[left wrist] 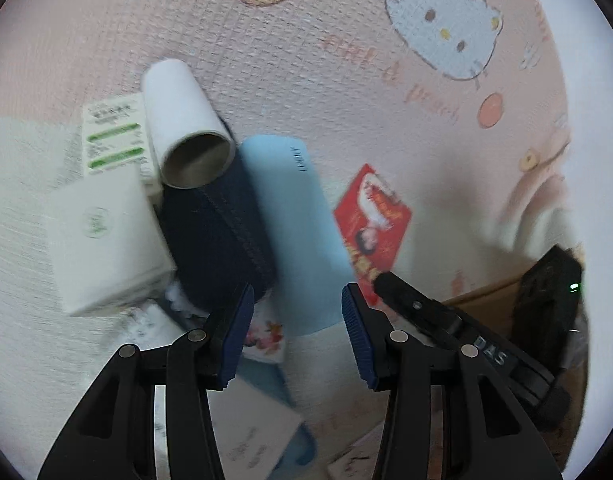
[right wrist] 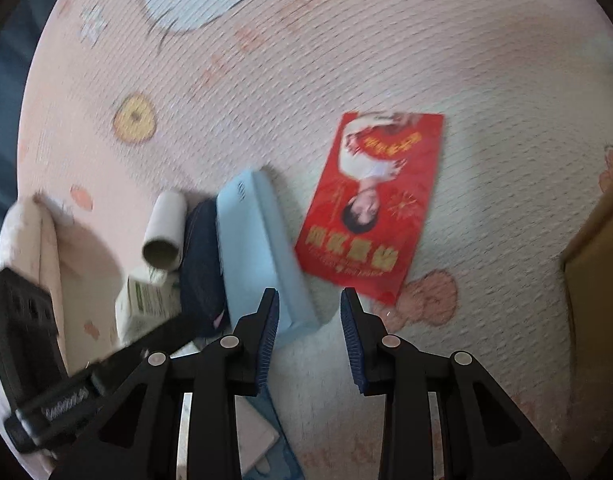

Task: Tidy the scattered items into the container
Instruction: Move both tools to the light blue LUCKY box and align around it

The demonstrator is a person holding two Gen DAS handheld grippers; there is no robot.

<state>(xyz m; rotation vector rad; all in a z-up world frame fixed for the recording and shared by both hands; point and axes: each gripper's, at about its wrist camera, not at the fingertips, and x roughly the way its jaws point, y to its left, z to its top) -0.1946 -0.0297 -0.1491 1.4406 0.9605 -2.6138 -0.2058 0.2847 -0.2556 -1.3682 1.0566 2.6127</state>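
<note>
Your left tongs (left wrist: 298, 330): wide, empty, above the light blue case (left wrist: 294, 232) | your right tongs (right wrist: 309, 336): narrower, empty, over the play mat (right wrist: 486, 80) | red envelope (right wrist: 374, 208) flat just beside case | cardboard tube (left wrist: 186, 120) atop dark pouch (left wrist: 214, 236) | cardboard box (right wrist: 598, 280) at right edge.

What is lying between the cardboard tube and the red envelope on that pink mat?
A dark navy pouch and a light blue case lie side by side between the cardboard tube and the red envelope; the right wrist view shows it best.
</note>
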